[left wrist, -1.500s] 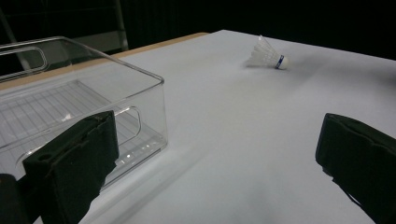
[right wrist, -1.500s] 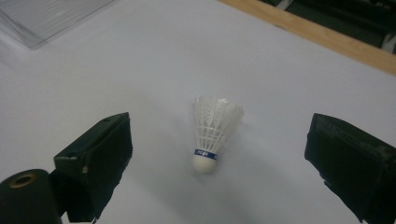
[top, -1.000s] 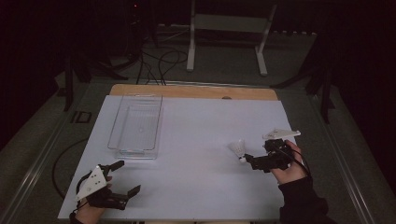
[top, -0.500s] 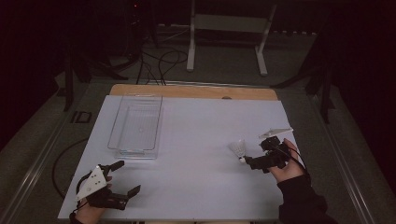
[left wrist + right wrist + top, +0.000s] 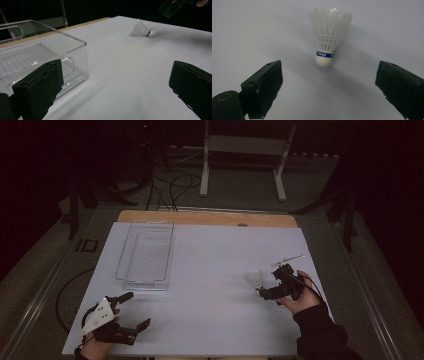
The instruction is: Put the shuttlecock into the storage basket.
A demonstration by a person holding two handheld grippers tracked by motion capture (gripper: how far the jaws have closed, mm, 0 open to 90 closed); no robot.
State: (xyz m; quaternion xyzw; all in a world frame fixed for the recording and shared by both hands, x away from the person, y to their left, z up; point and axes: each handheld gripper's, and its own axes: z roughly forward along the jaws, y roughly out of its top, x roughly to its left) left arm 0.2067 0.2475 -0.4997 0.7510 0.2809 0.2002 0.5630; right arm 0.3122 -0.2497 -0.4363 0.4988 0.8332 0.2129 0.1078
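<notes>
- The left tool (image 5: pixel 131 310) sits at the near corner of the desk (image 5: pixel 210 320), jaws spread and holding nothing, just short of the clear bin (image 5: pixel 145 255). If that hand swings forward carelessly, a jaw could clip the bin's near wall and shove it across the smooth white top.
- The right tool (image 5: pixel 265 293) is also spread wide and empty, aimed at the shuttlecock (image 5: pixel 327 37), which lies on its side on the desk well to the right of the bin, cork end toward the jaws.
- The shuttlecock looks very light. A jaw brushing the cork before the other closes would likely roll or skid it away.
- Closing on the feather skirt instead of the cork could crush or bend the feathers.
- Farther off, the bin is narrow; a release from too high or off-centre could bounce the shuttlecock off the rim onto the desk.
</notes>
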